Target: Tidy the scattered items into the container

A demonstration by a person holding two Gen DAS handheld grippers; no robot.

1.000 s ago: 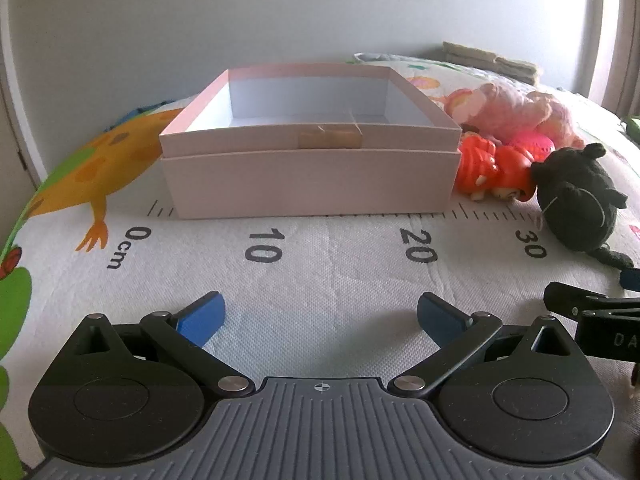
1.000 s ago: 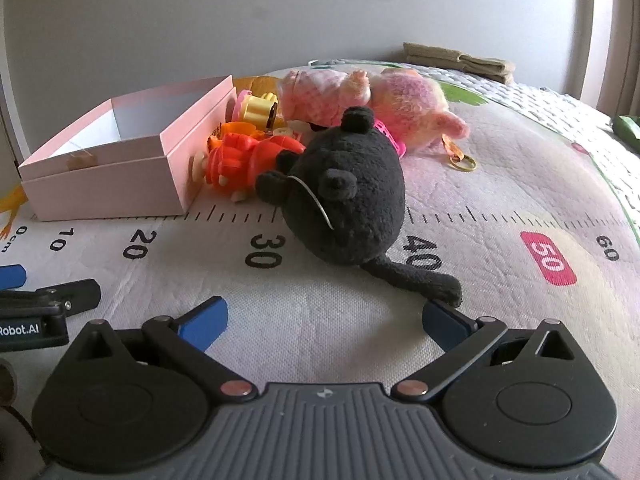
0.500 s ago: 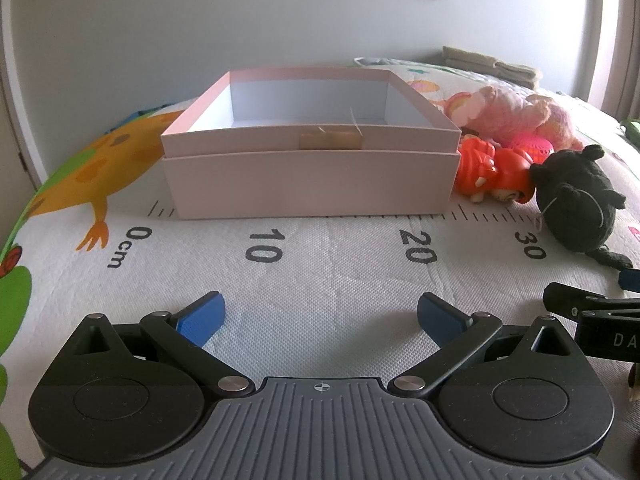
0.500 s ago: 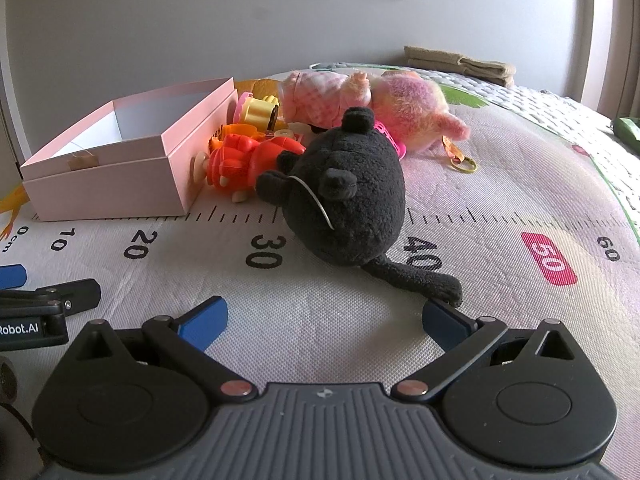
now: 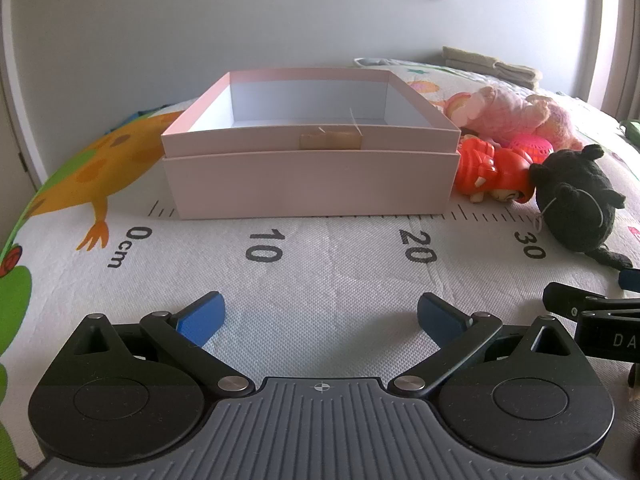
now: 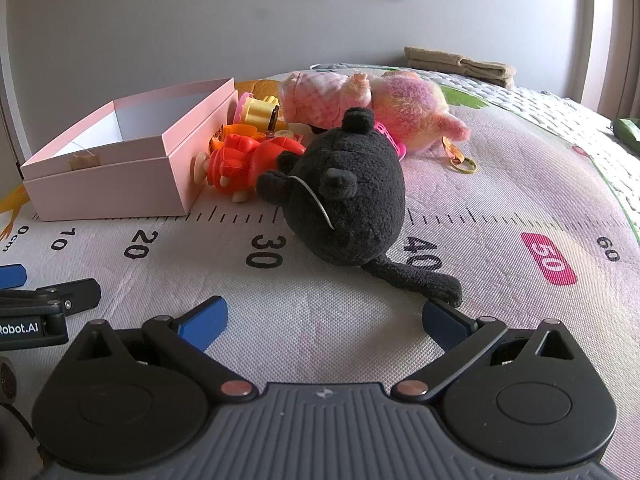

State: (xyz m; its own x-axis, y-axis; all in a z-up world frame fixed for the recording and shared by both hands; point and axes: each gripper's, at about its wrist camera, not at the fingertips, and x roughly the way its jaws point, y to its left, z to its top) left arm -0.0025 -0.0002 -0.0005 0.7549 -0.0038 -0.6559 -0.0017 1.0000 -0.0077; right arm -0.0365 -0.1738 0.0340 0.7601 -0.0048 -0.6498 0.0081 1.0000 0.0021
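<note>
An open pink box (image 5: 312, 176) (image 6: 120, 184) sits on the play mat, and I see nothing inside it. Right of it lie an orange-red plastic toy (image 5: 492, 174) (image 6: 248, 166), a black plush mouse (image 5: 572, 200) (image 6: 344, 204), a pink plush (image 5: 516, 118) (image 6: 384, 108) and a yellow toy (image 6: 258, 110). My left gripper (image 5: 320, 316) hovers open above the mat in front of the box, holding nothing. My right gripper (image 6: 324, 318) stands open just in front of the black plush; its right fingertip (image 6: 440, 318) is close to the plush's tail.
The mat (image 5: 340, 276) carries a printed ruler in centimetres. A grey wall (image 5: 200, 20) rises behind the box. Folded towels (image 6: 460, 64) lie at the back right. A gold ring on a strap (image 6: 460, 162) lies beside the pink plush. Each gripper's side shows in the other's view.
Both views tilted slightly down and the scene sits lower in frame. The right gripper has come a little nearer to the black plush. Nothing was grasped.
</note>
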